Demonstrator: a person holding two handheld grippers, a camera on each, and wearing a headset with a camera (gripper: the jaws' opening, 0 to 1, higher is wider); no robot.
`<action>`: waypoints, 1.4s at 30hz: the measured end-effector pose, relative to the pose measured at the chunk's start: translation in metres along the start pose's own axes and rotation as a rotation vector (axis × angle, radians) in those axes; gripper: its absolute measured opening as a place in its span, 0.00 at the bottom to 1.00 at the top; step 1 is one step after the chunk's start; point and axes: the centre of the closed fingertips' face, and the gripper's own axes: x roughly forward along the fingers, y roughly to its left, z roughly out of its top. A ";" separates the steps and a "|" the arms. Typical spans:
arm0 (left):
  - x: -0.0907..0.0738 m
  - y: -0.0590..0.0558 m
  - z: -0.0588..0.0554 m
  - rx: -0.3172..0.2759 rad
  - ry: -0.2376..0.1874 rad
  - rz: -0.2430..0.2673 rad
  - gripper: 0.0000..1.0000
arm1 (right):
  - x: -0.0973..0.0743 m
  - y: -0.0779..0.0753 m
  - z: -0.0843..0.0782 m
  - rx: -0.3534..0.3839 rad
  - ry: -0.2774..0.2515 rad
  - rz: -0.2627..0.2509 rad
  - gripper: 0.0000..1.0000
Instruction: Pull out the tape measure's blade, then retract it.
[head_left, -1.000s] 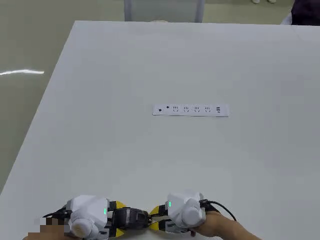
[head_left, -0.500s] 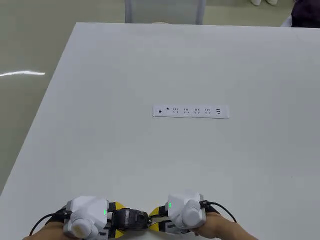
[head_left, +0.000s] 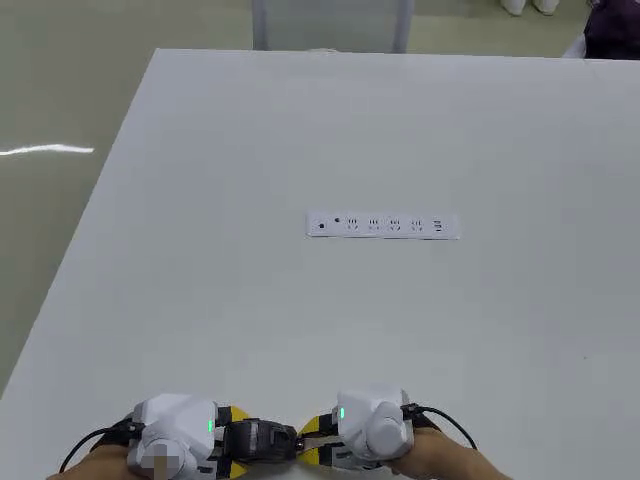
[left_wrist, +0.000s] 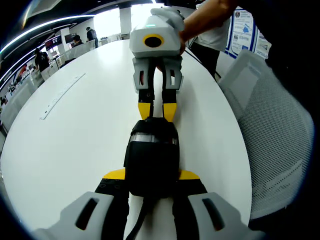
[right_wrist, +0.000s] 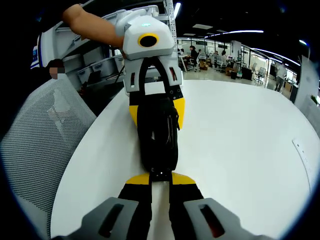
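No lettering is legible in any view. The blue-and-white poster (left_wrist: 248, 30) on the wall far beyond the tape measure (left_wrist: 151, 157) carries print too small to make out. The white power strip (head_left: 382, 225), well beyond the tape measure, shows only tiny dark marks beside its sockets.

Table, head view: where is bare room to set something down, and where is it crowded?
The table is bare all around the power strip: the far half behind it, both flanks, and the wide band between it and the near edge. It is crowded at that edge, where the left gripper and right gripper hold the tape measure.
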 end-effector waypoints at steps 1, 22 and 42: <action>0.000 0.000 0.000 0.001 0.001 0.000 0.29 | 0.000 0.000 0.000 0.000 -0.001 0.001 0.09; 0.000 0.000 0.002 0.001 0.006 0.000 0.29 | -0.008 -0.001 -0.006 -0.010 0.009 -0.007 0.09; 0.001 0.001 0.001 -0.003 0.011 0.008 0.29 | -0.019 -0.002 -0.014 -0.030 0.018 -0.015 0.09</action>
